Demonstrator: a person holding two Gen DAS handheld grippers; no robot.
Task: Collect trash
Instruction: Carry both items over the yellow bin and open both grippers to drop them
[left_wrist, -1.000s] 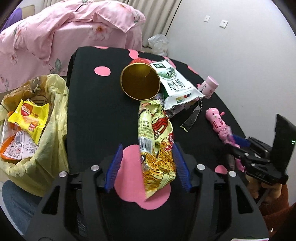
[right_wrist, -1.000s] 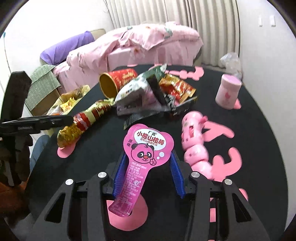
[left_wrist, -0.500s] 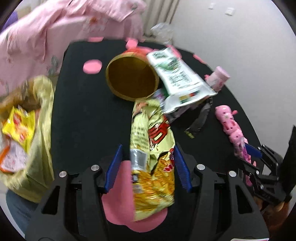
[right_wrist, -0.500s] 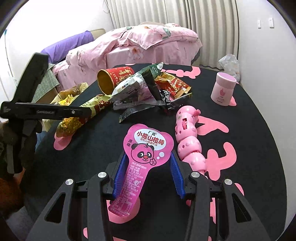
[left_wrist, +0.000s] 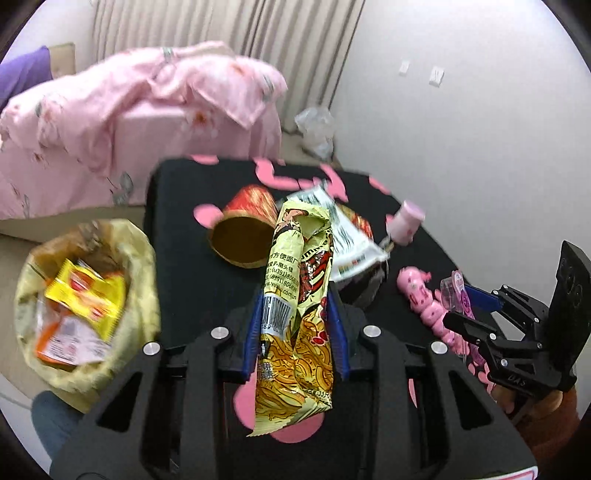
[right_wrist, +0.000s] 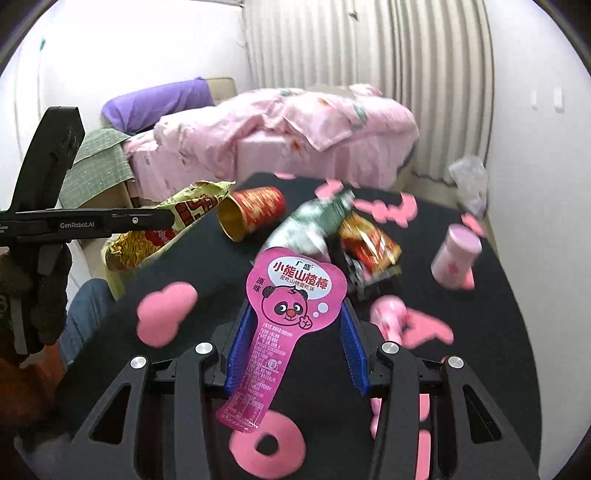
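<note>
My left gripper (left_wrist: 295, 302) is closing its jaws on a yellow noodle-snack wrapper (left_wrist: 295, 350). The blue pads press both of its sides and it hangs clear of the black table (left_wrist: 177, 229). In the right wrist view the same wrapper (right_wrist: 147, 243) sticks out of the left gripper (right_wrist: 162, 218) in mid-air. My right gripper (right_wrist: 295, 314) is shut on a pink panda-print wrapper (right_wrist: 291, 295), raised above the table. The left wrist view shows that gripper (left_wrist: 469, 299) with the pink wrapper (left_wrist: 458, 291) at the right.
A yellow trash bag (left_wrist: 144, 266) with wrappers inside stands left of the table. On the table lie a red paper cup (left_wrist: 240, 240), a white-green carton (left_wrist: 347, 243), a red snack wrapper (right_wrist: 369, 240), a pink toy (left_wrist: 421, 295) and a pink bottle (left_wrist: 404, 225). Behind is a pink bed (left_wrist: 110, 129).
Both grippers have risen from the table. The left jaws narrowed onto the yellow wrapper and lifted it. The pink wrapper rose with the right gripper.
</note>
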